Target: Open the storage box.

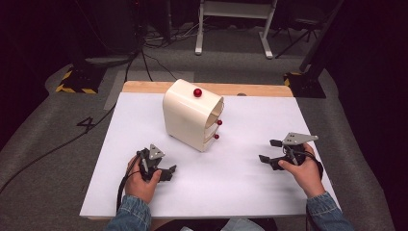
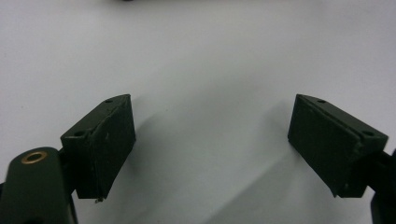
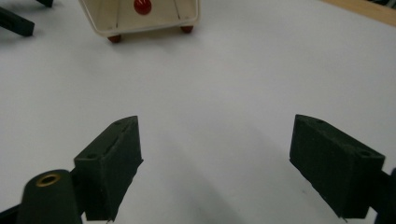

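Observation:
A cream drawer cabinet (image 1: 192,113) with red knobs (image 1: 197,92) stands on the white table top (image 1: 250,173), toward the back middle; its drawer fronts face right. In the right gripper view the cabinet (image 3: 140,16) sits at the top left, with small red feet under it. My left gripper (image 1: 169,172) rests at the front left of the table, held in a hand, jaws open over bare white surface (image 2: 210,130). My right gripper (image 1: 269,150) is at the front right, also open and holding nothing (image 3: 215,158). Both are well apart from the cabinet.
The white sheet covers a wooden table whose bare strip (image 1: 250,89) shows along the back edge. Beyond it lie grey floor, cables (image 1: 154,62), a white stand's legs (image 1: 233,33) and dark equipment bases with yellow-black tape (image 1: 74,84).

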Available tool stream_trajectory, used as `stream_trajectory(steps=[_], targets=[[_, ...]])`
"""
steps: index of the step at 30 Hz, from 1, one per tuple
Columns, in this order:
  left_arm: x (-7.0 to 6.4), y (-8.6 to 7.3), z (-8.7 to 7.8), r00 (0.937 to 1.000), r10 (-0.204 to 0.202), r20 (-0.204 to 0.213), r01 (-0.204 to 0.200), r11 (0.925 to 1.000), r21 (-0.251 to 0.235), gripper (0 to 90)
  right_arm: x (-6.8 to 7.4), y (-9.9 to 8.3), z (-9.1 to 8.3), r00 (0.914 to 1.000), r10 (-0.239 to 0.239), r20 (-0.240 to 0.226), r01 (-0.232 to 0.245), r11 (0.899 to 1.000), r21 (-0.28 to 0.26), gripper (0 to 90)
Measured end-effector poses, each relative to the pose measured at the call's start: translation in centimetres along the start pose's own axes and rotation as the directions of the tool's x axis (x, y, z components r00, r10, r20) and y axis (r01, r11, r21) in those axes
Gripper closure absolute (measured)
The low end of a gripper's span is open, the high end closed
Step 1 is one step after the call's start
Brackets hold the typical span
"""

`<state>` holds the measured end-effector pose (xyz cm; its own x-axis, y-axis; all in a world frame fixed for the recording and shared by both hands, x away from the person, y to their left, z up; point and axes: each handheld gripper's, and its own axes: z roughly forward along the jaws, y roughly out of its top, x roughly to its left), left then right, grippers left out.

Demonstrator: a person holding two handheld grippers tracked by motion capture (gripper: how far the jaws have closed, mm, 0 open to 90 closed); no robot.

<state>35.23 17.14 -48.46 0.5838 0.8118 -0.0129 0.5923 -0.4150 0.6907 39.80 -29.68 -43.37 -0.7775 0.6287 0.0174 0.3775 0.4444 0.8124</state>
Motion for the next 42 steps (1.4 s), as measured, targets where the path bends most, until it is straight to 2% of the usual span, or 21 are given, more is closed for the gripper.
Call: stream_trajectory(steps=[8, 11, 15, 22, 29, 33, 35, 38, 42], targets=[[0.0, 0.0, 0.0, 1.0000, -0.001, -0.002, 0.001, 1.0000, -0.003, 15.2, 0.8, 3.3, 0.1, 0.9990, -0.045, -0.007, 0.044, 0.998, -0.053, 16.6], [0.0, 0.0, 0.0, 1.0000, 0.000, -0.001, 0.000, 1.0000, -0.004, 15.3, 1.1, 4.5, 0.7, 0.9983, -0.048, -0.033, 0.045, 0.995, -0.084, 16.5], [0.0, 0.0, 0.0, 1.0000, -0.001, -0.002, 0.001, 1.0000, -0.003, 15.2, 1.5, 5.8, 1.7, 0.9961, -0.066, -0.058, 0.060, 0.993, -0.099, 15.9], [0.0, 0.0, 0.0, 1.0000, -0.001, -0.001, 0.001, 1.0000, -0.002, 15.2, 2.2, 7.7, 3.7, 0.9931, -0.085, -0.080, 0.073, 0.987, -0.145, 17.6], [0.0, 0.0, 0.0, 1.0000, -0.002, -0.001, 0.002, 1.0000, -0.002, 15.3, 2.8, 8.9, 5.7, 0.9871, -0.113, -0.113, 0.100, 0.988, -0.117, 25.0], [0.0, 0.0, 0.0, 1.0000, 0.000, -0.001, 0.000, 1.0000, -0.003, 15.3, 2.9, 9.2, 6.9, 0.9815, -0.138, -0.133, 0.124, 0.986, -0.110, 34.4], [0.0, 0.0, 0.0, 1.0000, -0.001, -0.002, 0.001, 1.0000, -0.004, 15.3, 3.0, 9.1, 7.6, 0.9786, -0.135, -0.155, 0.118, 0.986, -0.119, 40.4], [0.0, 0.0, 0.0, 1.0000, -0.001, -0.001, 0.001, 1.0000, -0.001, 15.4, 3.1, 8.8, 8.6, 0.9766, -0.142, -0.161, 0.120, 0.983, -0.139, 46.6], [0.0, 0.0, 0.0, 1.0000, -0.002, -0.001, 0.002, 1.0000, -0.002, 15.3, 3.0, 8.1, 9.9, 0.9724, -0.136, -0.190, 0.116, 0.987, -0.111, 49.2]])
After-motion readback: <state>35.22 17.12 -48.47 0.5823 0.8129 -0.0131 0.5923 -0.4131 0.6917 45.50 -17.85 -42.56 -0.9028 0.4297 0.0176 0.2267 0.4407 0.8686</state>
